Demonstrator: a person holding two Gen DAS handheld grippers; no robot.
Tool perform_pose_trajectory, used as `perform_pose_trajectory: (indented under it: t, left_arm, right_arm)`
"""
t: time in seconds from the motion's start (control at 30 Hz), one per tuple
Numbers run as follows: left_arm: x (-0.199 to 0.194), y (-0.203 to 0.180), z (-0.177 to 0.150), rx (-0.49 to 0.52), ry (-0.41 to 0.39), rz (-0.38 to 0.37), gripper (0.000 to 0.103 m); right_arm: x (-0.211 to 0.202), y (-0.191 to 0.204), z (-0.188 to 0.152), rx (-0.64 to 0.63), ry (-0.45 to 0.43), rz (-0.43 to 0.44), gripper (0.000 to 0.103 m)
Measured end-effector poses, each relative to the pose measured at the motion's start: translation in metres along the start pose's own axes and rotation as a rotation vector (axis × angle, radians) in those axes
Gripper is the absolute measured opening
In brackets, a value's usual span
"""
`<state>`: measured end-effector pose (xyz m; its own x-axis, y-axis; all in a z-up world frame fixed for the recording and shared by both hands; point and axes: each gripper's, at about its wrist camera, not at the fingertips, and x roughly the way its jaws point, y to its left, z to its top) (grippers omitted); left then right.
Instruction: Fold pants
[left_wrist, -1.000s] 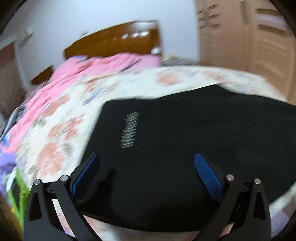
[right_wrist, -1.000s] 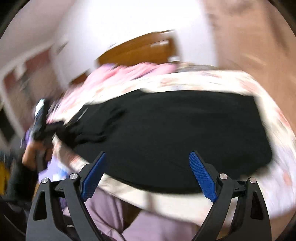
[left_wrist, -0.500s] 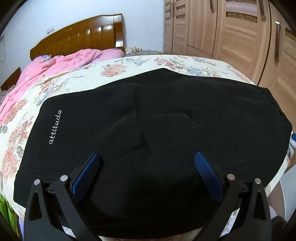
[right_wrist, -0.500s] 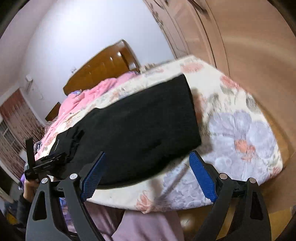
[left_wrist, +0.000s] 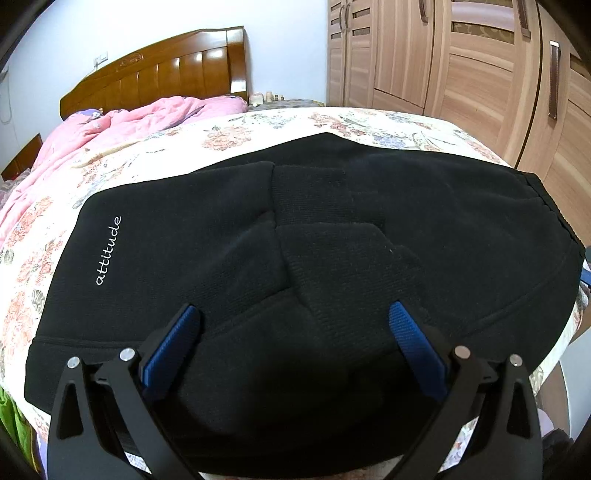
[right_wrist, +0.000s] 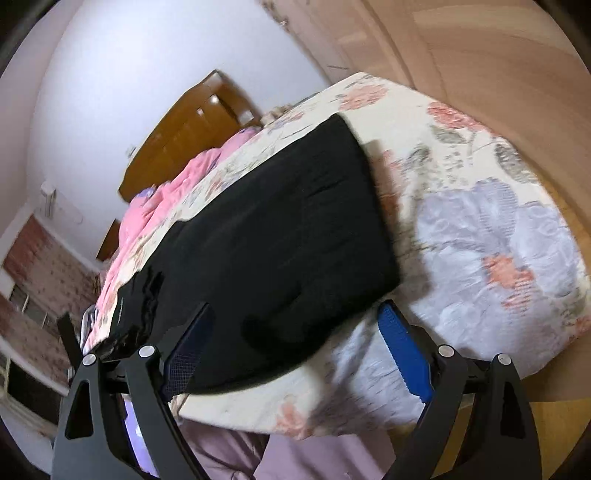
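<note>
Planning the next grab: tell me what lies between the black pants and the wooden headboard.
In the left wrist view, flowered bedsheet runs from the black pants toward the wooden headboard, with a bunched pink quilt lying against the headboard.

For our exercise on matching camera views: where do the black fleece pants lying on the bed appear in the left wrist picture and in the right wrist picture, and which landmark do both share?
Left wrist: the black fleece pants fill the middle, spread on the floral bedsheet.
Right wrist: the pants run diagonally from lower left to upper centre.
Shared landmark: the brown wooden headboard behind the pink quilt.
</note>
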<state>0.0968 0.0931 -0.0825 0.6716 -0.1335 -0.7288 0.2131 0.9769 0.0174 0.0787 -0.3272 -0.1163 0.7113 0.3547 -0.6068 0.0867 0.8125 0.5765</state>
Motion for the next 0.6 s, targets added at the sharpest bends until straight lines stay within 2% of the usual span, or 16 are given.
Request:
perform_pose_trajectory:
  t: [0.13,0.27,0.33,0.43,0.47,0.53,0.6]
  left_arm:
    - [0.001,0.001,0.000,0.000,-0.006,-0.002,0.102]
    - [0.001,0.001,-0.001,0.000,-0.006,-0.002,0.102]
    - [0.001,0.001,-0.001,0.001,-0.006,-0.002,0.102]
    - [0.001,0.001,-0.001,0.001,-0.006,-0.003,0.102]
    - [0.001,0.001,-0.001,0.001,-0.005,-0.003,0.102]
    - [0.002,0.001,-0.001,0.001,-0.004,-0.002,0.102]
    - [0.001,0.001,0.000,-0.001,-0.003,-0.002,0.102]
  right_arm:
    - [0.003,-0.004,0.009,0.037,-0.006,0.066,0.090]
    - [-0.011,0.002,0.012,0.031,-0.089,0.183,0.090]
    - [-0.009,0.003,0.018,0.043,-0.083,0.213,0.090]
    - [0.014,-0.006,0.018,0.081,-0.004,0.153,0.090]
    - [0.015,-0.004,0.016,0.056,-0.015,0.123,0.081]
    - [0.017,0.004,0.011,0.004,-0.004,0.084,0.081]
    - [0.018,0.007,0.011,0.014,-0.010,0.102,0.080]
